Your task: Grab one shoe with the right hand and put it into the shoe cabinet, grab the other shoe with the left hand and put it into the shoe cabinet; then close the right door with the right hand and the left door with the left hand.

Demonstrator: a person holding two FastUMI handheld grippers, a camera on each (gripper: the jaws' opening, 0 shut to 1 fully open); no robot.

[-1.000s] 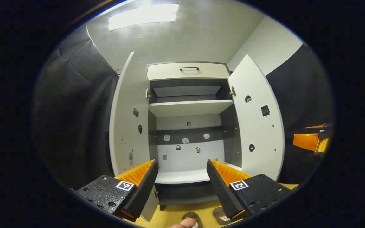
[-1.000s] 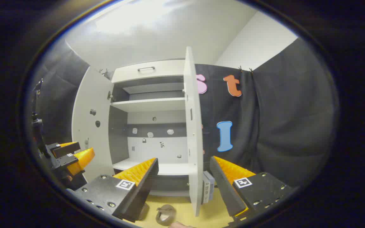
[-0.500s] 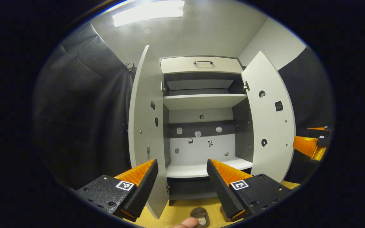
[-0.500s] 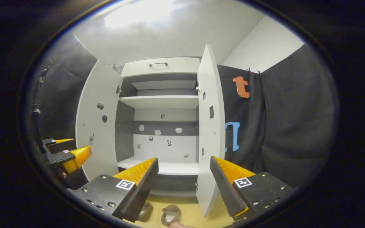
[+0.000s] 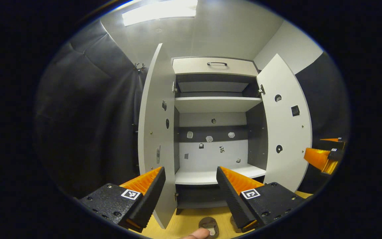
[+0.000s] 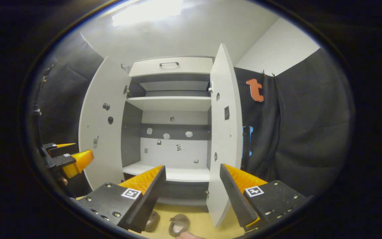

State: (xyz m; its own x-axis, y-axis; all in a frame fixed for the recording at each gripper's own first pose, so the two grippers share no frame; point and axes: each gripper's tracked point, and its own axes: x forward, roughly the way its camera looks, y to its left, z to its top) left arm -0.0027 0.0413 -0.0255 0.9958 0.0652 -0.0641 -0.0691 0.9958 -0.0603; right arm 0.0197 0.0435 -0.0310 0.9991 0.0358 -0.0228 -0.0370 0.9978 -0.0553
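In the left gripper view the left gripper (image 5: 191,184) stood wide open and empty, aimed at the shoe cabinet (image 5: 216,66) with both doors swung out; the left door (image 5: 156,132) hung edge-on just left of its line, the right door (image 5: 287,132) stood farther to the right, and the right gripper (image 5: 323,156) showed beyond it; the shoes (image 5: 210,225) lay on the yellow floor (image 5: 184,222) below and just ahead of the fingers, in front of the cabinet's base, not yet on the lower shelf (image 5: 207,176).

In the right gripper view the right gripper (image 6: 192,184) was likewise spread wide with nothing held; two shoes (image 6: 177,225) sat side by side low between its fingers, their long axes seemingly toward the cabinet, though too little showed to be sure; judged from this, each gripper needed to drop down and forward, the right-hand shoe lying nearer the right gripper.
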